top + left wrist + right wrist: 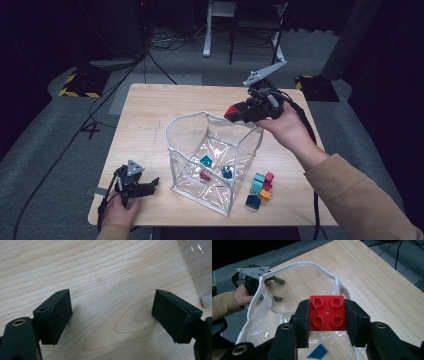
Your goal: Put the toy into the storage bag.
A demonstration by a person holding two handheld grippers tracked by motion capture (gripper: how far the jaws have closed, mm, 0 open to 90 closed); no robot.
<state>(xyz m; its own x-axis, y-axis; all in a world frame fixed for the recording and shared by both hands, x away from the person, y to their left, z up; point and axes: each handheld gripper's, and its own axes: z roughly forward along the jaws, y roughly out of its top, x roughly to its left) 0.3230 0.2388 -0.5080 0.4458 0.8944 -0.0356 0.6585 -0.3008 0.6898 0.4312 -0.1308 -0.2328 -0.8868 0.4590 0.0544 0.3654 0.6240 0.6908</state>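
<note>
A red four-stud brick [327, 313] is clamped between the pads of my right gripper [327, 315], held in the air over the far rim of a clear plastic bag [215, 160] with a white hem. In the high view the same red brick [233, 111] sits at the tip of the right gripper [239, 113], above the bag's back right corner. Inside the bag lie a teal brick [206, 160], a dark red brick [205, 175] and a blue brick [227, 172]. My left gripper [150, 186] rests low at the front left, open, with bare wood between its pads [57, 315].
A small pile of loose bricks [261, 187] in teal, red, orange and blue lies on the wooden table [150, 115] right of the bag. The bag's corner [200, 267] shows right of the left gripper. Cables and stands surround the table on the floor.
</note>
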